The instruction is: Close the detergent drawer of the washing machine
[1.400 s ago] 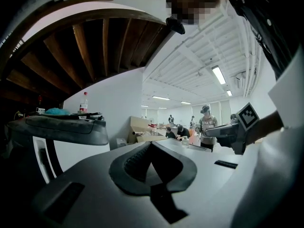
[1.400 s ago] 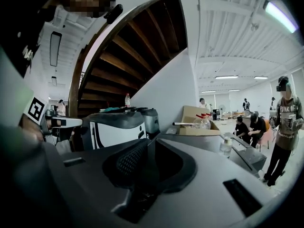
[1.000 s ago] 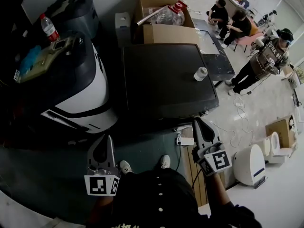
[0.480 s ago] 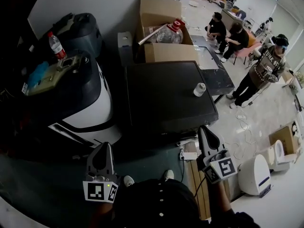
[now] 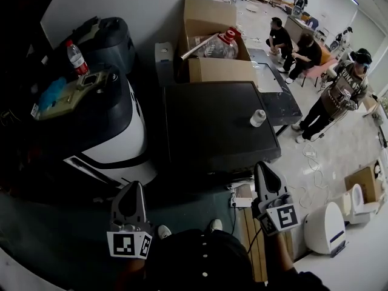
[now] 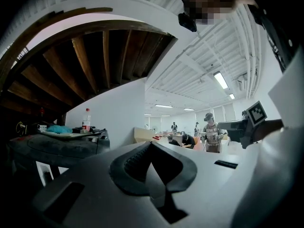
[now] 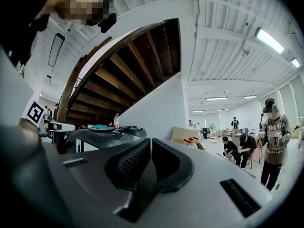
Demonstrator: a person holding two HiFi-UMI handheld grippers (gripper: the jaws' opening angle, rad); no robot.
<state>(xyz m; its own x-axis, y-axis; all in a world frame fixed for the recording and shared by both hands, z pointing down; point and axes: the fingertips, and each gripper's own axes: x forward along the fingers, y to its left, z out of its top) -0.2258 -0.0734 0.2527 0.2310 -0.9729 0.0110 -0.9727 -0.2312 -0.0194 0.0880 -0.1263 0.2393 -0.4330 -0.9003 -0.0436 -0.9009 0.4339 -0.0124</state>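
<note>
Detergent drawer: it doesn't show in any view, so you can't confirm whether it is open or closed. It would sit on the front of the washing machine [image 5: 218, 126], the dark flat-topped box straight ahead of you. That front is hidden under the near edge of the top. My read is that the closing push is either finished or not begun, since neither gripper touches the machine.

The left gripper [image 5: 131, 190] has its jaws together with nothing in them. The right gripper [image 5: 263, 170] is closed to a hairline and is also empty. Both hang just short of the machine's near edge and point level toward it, the left off its left corner and the right near its right corner.

Room: there is open floor between you and the front. Watch the power strip [image 5: 241, 202] and its cables low by the right gripper. The white-and-black appliance [image 5: 115, 147] is close on the left, and a small bottle [image 5: 258, 117] stands near the top's right edge.
</note>
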